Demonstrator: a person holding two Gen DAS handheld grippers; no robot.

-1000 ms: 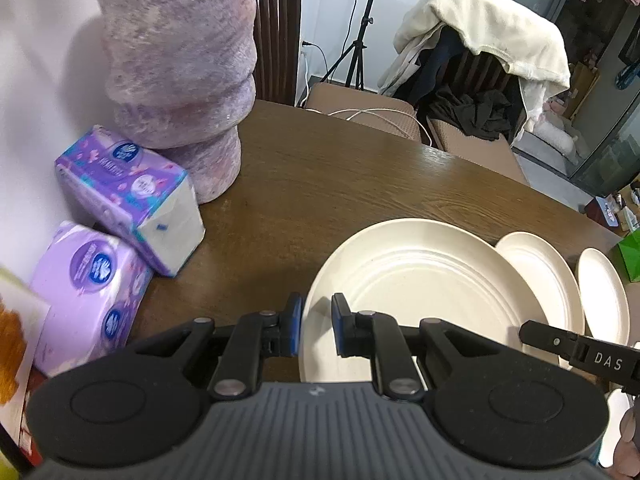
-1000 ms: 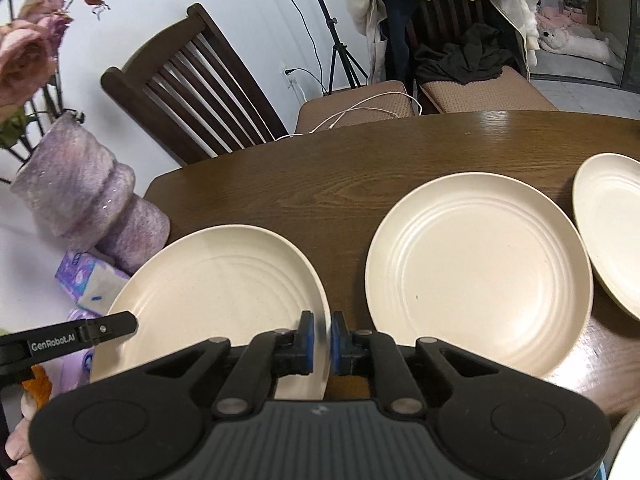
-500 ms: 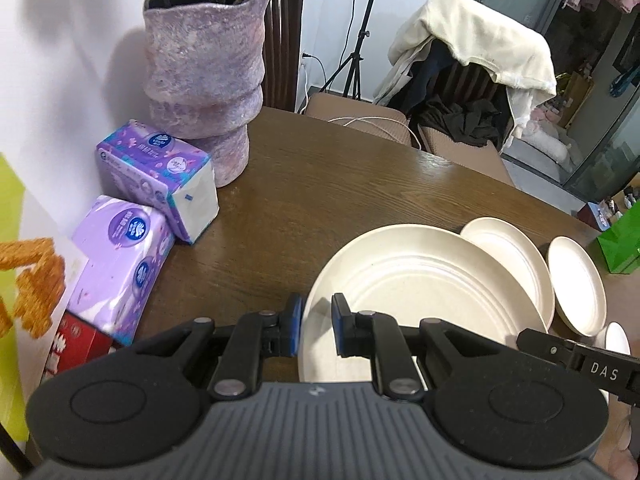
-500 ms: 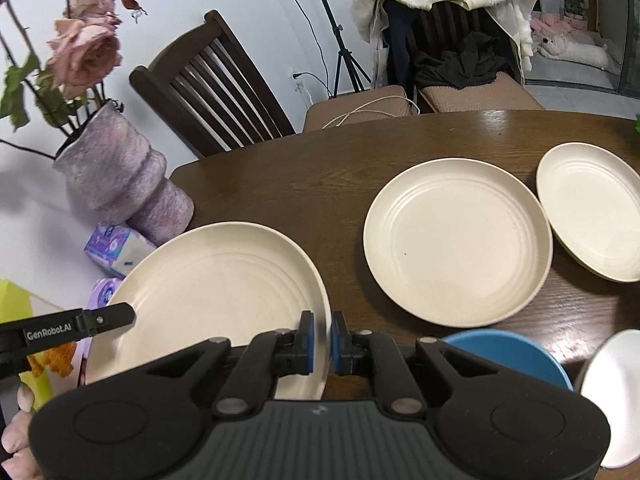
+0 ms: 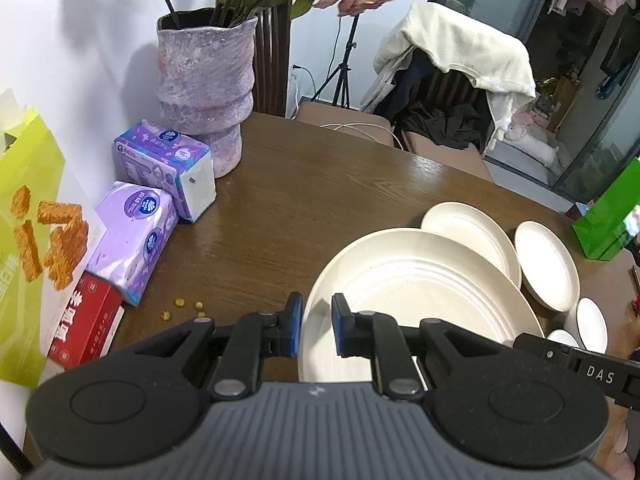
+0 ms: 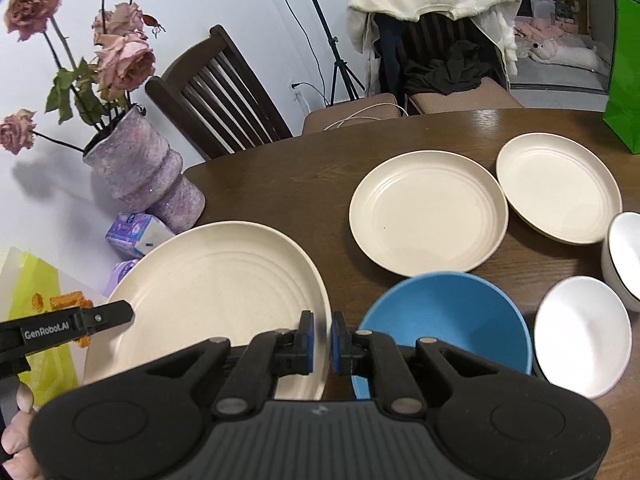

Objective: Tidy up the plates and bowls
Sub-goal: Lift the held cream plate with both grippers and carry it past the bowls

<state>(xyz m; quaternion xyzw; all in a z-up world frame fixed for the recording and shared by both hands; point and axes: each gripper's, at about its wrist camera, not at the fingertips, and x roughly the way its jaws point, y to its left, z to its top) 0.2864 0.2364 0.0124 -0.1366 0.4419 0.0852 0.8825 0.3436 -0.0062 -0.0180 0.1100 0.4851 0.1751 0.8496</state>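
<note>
A large cream plate (image 5: 416, 292) (image 6: 212, 292) is held up above the brown table (image 5: 312, 200) by both grippers. My left gripper (image 5: 314, 324) is shut on its left rim. My right gripper (image 6: 320, 342) is shut on its right rim. Two smaller cream plates (image 6: 428, 210) (image 6: 558, 186) lie flat on the table to the right. A blue bowl (image 6: 444, 320) sits right of my right gripper. Two white bowls (image 6: 584, 332) (image 6: 624, 256) sit at the far right.
A purple vase (image 5: 204, 80) with roses stands at the back left. Tissue packs (image 5: 164, 164) (image 5: 132, 236), a red box (image 5: 86, 320) and a yellow-green bag (image 5: 28, 248) lie along the left edge. A green bag (image 6: 624, 76) stands far right. Chairs (image 6: 224, 92) stand behind the table.
Both grippers have lifted and pulled back with the large plate. More of the table, the blue bowl and the white bowls have come into view.
</note>
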